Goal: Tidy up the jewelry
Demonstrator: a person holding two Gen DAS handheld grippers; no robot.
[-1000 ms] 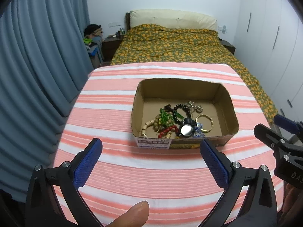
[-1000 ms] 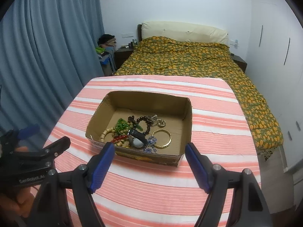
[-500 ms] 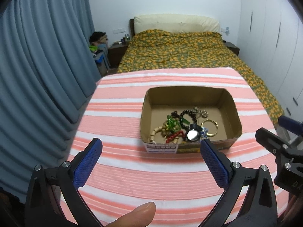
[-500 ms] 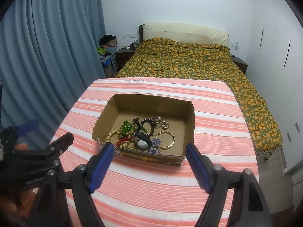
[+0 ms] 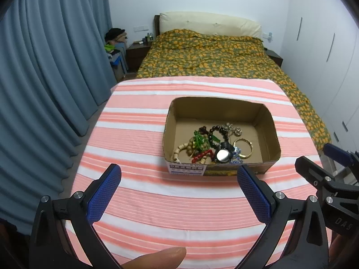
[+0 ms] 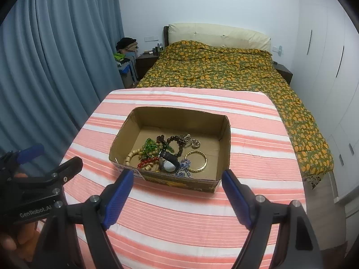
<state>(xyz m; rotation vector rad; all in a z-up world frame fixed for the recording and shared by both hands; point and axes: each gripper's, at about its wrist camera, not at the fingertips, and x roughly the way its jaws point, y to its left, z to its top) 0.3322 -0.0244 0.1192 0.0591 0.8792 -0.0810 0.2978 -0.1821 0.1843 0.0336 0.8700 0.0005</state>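
1. Blue-padded black left gripper (image 5: 178,185): held wide apart and empty, hovering over the pink-and-white striped tablecloth (image 5: 139,130), short of the box's near wall.
2. Brown open-topped cardboard box (image 5: 269,132): sitting on the cloth, all the jewelry heaped in its near half, far half bare.
3. Leftmost in the heap, pale wooden bead bracelet (image 5: 179,149): likely light, loosely strung and floppy; best pinched across a few beads rather than at one, since round beads would tend to roll out.
4. Next, green glassy bead strand (image 5: 198,140) and red bead bracelet (image 5: 203,154): tangled with neighbours, probably slippery and prone to dragging others along.
5. Dark brown bead bracelet (image 5: 213,134): overlapped by the black watch with a round silver face (image 5: 222,154), which looks the heaviest piece; strap probably the safest hold, keeping pads off the glass.
6. Further right, thin gold metal bangle (image 5: 243,148): rigid, smooth, lying flat and clear of most of the tangle; gripping across its rim seems easiest.
7. Behind it, small silver metal trinket cluster (image 5: 232,129): fine detail too small to tell.
8. Black right gripper with blue pads (image 6: 177,183): likewise spread wide, holding nothing, poised just before the box's near edge.
9. Heap could fit either jewelry gathered in or waiting to be sorted out.
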